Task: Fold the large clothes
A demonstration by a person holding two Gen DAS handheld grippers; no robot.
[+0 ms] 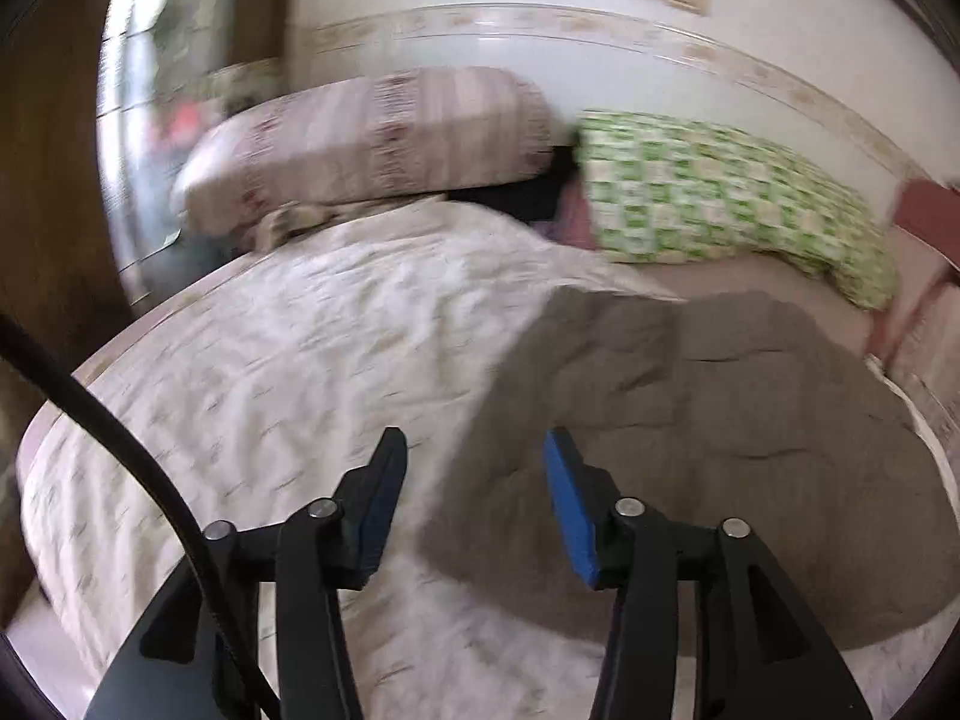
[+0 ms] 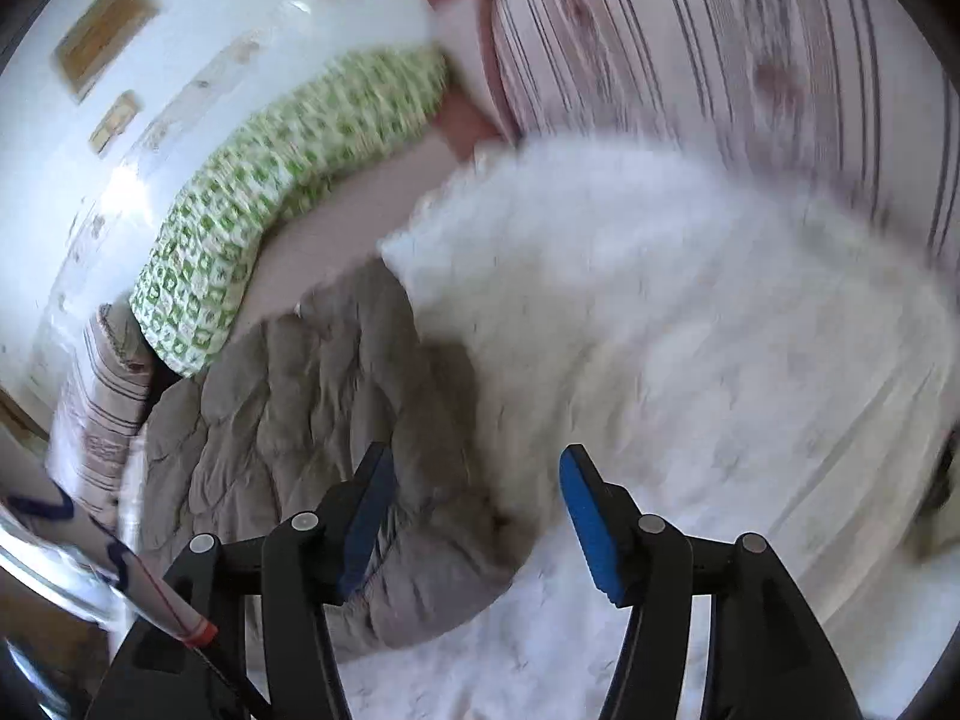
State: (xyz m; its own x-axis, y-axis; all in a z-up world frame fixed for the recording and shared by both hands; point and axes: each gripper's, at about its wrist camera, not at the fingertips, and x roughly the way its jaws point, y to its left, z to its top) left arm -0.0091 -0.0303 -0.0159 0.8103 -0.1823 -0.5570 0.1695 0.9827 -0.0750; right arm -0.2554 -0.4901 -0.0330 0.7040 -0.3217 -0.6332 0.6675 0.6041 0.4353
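On the left, the left gripper [image 1: 474, 468] hangs over the bed with its jaws moderately apart and nothing between them; its blue pads [image 1: 570, 510] are bare. Below it the white quilt [image 1: 270, 360] spreads across the mattress, with a grey-brown padded garment [image 1: 690, 390] lying rumpled on top towards the right. The striped pillow [image 1: 372, 138] and green checked pillow [image 1: 720, 204] sit at the far edge by the wall [image 1: 600, 0].

Further right, the right gripper [image 2: 477, 480] also stands open and empty above the seam where the garment [image 2: 312, 420] meets the white quilt [image 2: 690, 330]. The garment looks part-folded, so a release between folds seems the step in hand. The next move likely calls for both grippers to descend to a free edge of the garment and pinch it evenly before carrying it over. No containers are in view.
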